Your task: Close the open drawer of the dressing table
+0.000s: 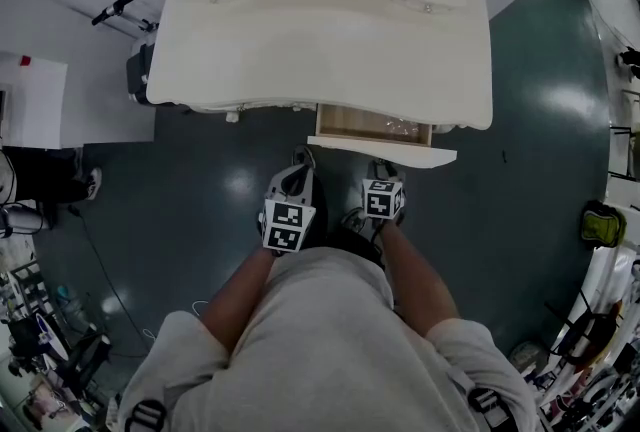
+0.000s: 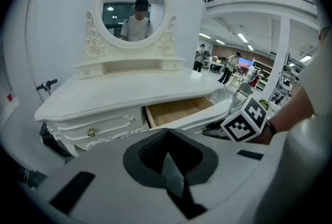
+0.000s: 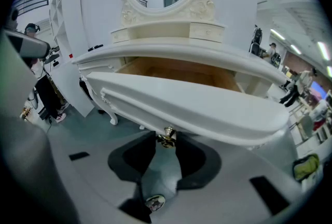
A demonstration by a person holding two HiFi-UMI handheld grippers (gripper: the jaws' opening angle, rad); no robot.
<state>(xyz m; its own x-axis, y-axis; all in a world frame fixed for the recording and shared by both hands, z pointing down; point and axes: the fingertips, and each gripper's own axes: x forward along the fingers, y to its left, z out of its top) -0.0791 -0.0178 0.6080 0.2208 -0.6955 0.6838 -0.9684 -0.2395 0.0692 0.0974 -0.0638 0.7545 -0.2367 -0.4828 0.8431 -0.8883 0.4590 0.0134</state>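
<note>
Seeing the drawer [image 1: 372, 127] standing pulled out under the right half of the dressing table [image 1: 320, 40], wooden inside showing. Clamping its brass knob [image 3: 167, 137] with the right gripper [image 3: 166, 141], jaws pinching it from both sides. Holding the left gripper [image 2: 167, 140] just beside, jaws pressing together on nothing.

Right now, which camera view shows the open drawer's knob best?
The right gripper view: the brass knob sits close up, held by the right gripper. The head view shows only the front of the drawer from above, no knob. The left gripper view shows its wooden inside, not the knob.
</note>
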